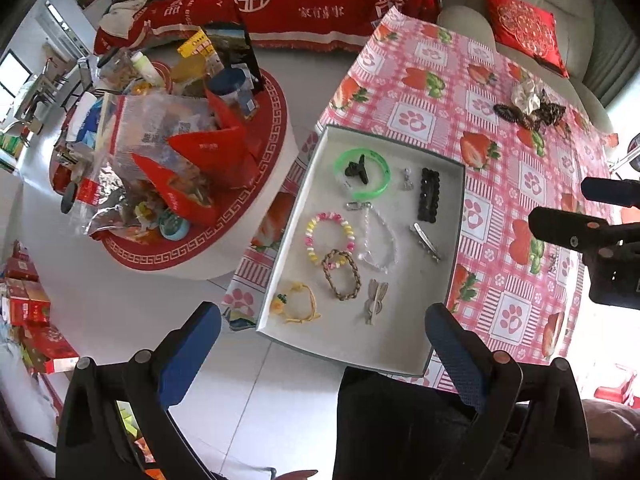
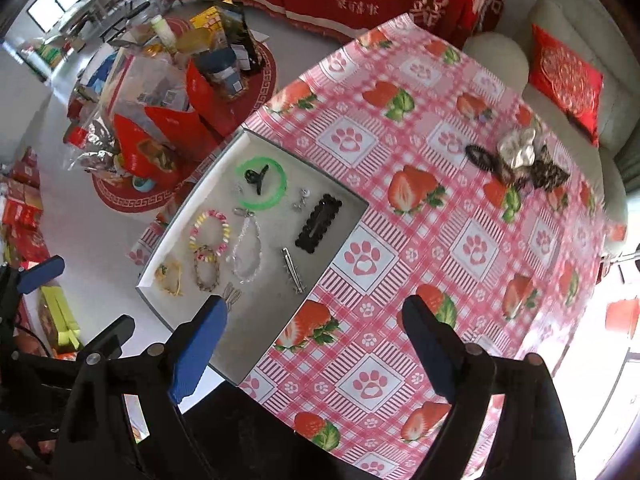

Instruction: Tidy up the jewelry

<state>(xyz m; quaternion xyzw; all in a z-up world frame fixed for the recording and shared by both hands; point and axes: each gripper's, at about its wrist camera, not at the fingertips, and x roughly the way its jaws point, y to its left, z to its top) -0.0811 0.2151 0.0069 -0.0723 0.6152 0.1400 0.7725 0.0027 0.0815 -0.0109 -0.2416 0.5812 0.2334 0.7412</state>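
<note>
Both the left gripper and right gripper gape empty above the centre-frame white tray of neatly laid bracelets and clips.

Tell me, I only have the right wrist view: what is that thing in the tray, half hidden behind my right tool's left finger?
Observer: It is a pale hair clip shaped like rabbit ears. The left wrist view shows it whole, lying towards the near end of the tray.
Operator: I can see only one blue pad of the left tool. Is it holding anything?
Observer: No. The left tool is open above the tray, with nothing between its fingers.
</note>
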